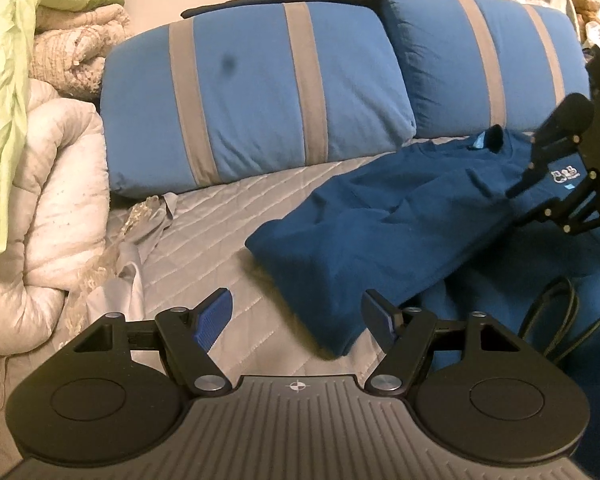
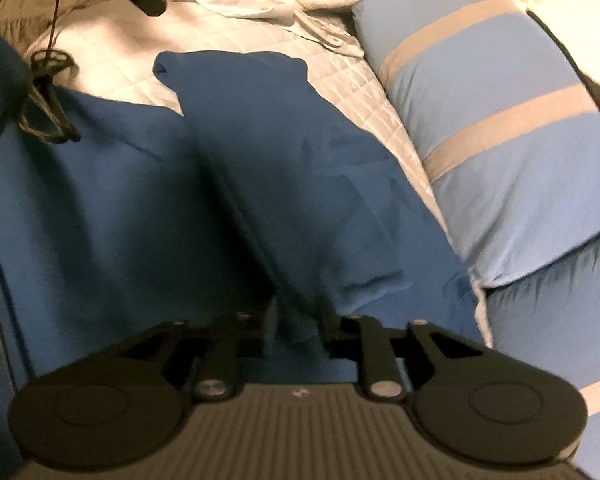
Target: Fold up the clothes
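The left gripper (image 1: 296, 320) has its fingers wide apart w/ nothing between them, above the grey quilted bedcover (image 1: 204, 232), just beside the hem of the blue T-shirt (image 1: 380, 216). The right gripper (image 2: 296, 320) is pressed together on a fold of the T-shirt near its collar side. The shirt lies spread on the bed, in front of two blue striped pillows (image 1: 256, 92). A white duvet (image 1: 56, 184) is bunched at the left.
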`<state>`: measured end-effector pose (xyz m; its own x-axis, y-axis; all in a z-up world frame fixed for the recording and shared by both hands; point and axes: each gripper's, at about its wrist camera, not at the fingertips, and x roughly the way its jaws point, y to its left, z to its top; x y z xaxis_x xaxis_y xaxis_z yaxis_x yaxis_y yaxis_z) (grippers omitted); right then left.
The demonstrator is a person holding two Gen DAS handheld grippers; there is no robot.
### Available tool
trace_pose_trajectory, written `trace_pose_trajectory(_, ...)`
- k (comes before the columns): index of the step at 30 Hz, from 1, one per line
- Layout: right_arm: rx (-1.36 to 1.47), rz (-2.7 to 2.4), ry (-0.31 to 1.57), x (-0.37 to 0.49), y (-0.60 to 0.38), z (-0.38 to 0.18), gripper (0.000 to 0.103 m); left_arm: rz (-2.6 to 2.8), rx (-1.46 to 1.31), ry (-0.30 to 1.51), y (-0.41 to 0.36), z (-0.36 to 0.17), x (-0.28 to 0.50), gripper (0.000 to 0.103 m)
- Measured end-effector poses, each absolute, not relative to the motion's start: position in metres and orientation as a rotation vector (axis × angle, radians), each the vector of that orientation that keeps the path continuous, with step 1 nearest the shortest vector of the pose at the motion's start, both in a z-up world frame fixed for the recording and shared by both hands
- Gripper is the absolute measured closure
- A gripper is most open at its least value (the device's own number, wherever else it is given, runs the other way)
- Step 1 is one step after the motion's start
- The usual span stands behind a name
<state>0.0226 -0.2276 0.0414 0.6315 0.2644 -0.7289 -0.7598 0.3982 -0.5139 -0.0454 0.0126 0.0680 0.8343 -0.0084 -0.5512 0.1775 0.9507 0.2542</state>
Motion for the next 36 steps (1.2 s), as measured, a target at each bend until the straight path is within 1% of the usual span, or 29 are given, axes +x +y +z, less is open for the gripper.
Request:
trace_pose_trajectory(2,-0.981,0.705,0.599,0.024,-0.224,0.039,0.058,-0.104,0.310,0.579,0.012,0.067,-0.047,0.032)
trace_pose_trajectory(7,-1.052,0.718,0.586,0.027,-0.215,0.033,0.050,-0.117,0.329,0.588,0.009,0.064,-0.050,0.032)
trace_pose_trajectory(14,-1.147,0.732,0.568,0.032,-0.204,0.027,0.050,-0.129,0.345,0.607,0.004,0.057,-0.050,0.032)
trace_pose_trajectory(16,-1.153,0.727,0.563,0.033,-0.203,0.031,0.054,-0.132,0.353,0.613,0.003,0.055,-0.048,0.032)
trace_pose_trajectory(17,-1.156,0.725,0.561,0.034,-0.202,0.033,0.058,-0.134,0.358,0.618,0.002,0.054,-0.047,0.032)
trace_pose_trajectory(18,-1.159,0.722,0.559,0.035,-0.202,0.035,0.073,-0.136,0.364,0.623,0.000,0.053,-0.046,0.032)
trace_pose_trajectory(19,-1.162,0.720,0.557,0.036,-0.201,0.037,0.080,-0.143,0.371,0.629,0.000,0.052,-0.045,0.032)
trace_pose_trajectory(20,-1.164,0.718,0.554,0.037,-0.201,0.039,0.084,-0.153,0.383,0.634,-0.001,0.051,-0.043,0.032)
trace_pose_trajectory(21,-1.167,0.715,0.552,0.037,-0.201,0.041,0.092,-0.162,0.398,0.638,-0.003,0.050,-0.042,0.032)
trace_pose_trajectory(22,-1.168,0.705,0.541,0.038,-0.200,0.046,0.095,-0.167,0.406,0.640,-0.004,0.050,-0.040,0.032)
trace_pose_trajectory(25,-1.150,0.642,0.484,0.042,-0.198,0.074,0.096,-0.178,0.387,0.635,-0.008,0.053,-0.031,0.032)
trace_pose_trajectory(31,-1.142,0.489,0.365,0.056,-0.184,0.131,0.097,-0.174,0.220,0.599,-0.015,0.066,0.004,0.032)
trace_pose_trajectory(36,-1.158,0.377,0.271,0.063,-0.172,0.171,0.097,-0.152,0.213,0.568,-0.034,0.072,0.035,0.032)
